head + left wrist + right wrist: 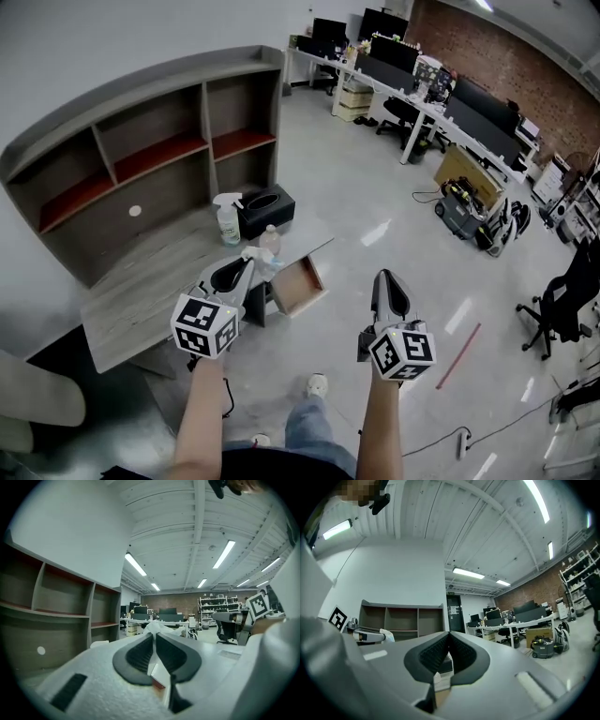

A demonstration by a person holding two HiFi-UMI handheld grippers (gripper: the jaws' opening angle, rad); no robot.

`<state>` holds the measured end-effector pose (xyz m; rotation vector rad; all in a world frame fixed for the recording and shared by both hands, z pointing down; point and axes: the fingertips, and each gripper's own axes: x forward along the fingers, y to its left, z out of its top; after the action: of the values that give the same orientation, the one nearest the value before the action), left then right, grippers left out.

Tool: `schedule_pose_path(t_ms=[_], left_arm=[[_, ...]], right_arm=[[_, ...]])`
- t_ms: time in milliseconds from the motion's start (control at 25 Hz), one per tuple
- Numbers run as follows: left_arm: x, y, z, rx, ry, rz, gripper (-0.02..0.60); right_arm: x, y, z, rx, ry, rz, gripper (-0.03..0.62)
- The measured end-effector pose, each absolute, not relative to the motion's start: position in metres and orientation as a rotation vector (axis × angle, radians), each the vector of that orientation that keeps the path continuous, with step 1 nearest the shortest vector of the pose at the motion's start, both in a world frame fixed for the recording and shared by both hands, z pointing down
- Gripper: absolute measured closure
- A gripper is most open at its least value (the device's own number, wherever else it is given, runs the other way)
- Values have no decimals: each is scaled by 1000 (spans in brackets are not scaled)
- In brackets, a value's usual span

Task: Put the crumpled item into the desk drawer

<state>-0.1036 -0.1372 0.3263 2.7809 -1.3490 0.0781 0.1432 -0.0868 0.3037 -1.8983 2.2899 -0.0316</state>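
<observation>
A white crumpled item [253, 252] is pinched at the tip of my left gripper [248, 260], over the right end of the grey desk [141, 291]. In the left gripper view the jaws [154, 634] stand almost together, and the crumpled item [157, 627] bulges out past their tips. The desk drawer [298, 287] is pulled open just right of and below that gripper, its light wooden inside showing. My right gripper [384, 276] hangs over the floor to the right of the drawer, shut with nothing in it [448, 634]. The right gripper view shows the crumpled item [387, 635] at far left.
On the desk stand a spray bottle [228, 223], a black tissue box [265, 210] and a clear bottle [271, 240], under a shelf hutch [141, 159]. A black office chair [561, 295], a floor machine [464, 211] and office desks [422, 94] stand further right.
</observation>
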Motion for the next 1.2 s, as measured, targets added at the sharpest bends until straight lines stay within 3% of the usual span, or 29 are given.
schedule_pose_path(t_ms=[680, 1200], left_arm=[[-56, -272, 354, 2558, -1600, 123, 558], [-28, -317, 381, 2434, -1684, 95, 558]], right_arm=[[184, -286, 319, -1615, 2528, -125, 583], [164, -375, 355, -1397, 2687, -230, 583]])
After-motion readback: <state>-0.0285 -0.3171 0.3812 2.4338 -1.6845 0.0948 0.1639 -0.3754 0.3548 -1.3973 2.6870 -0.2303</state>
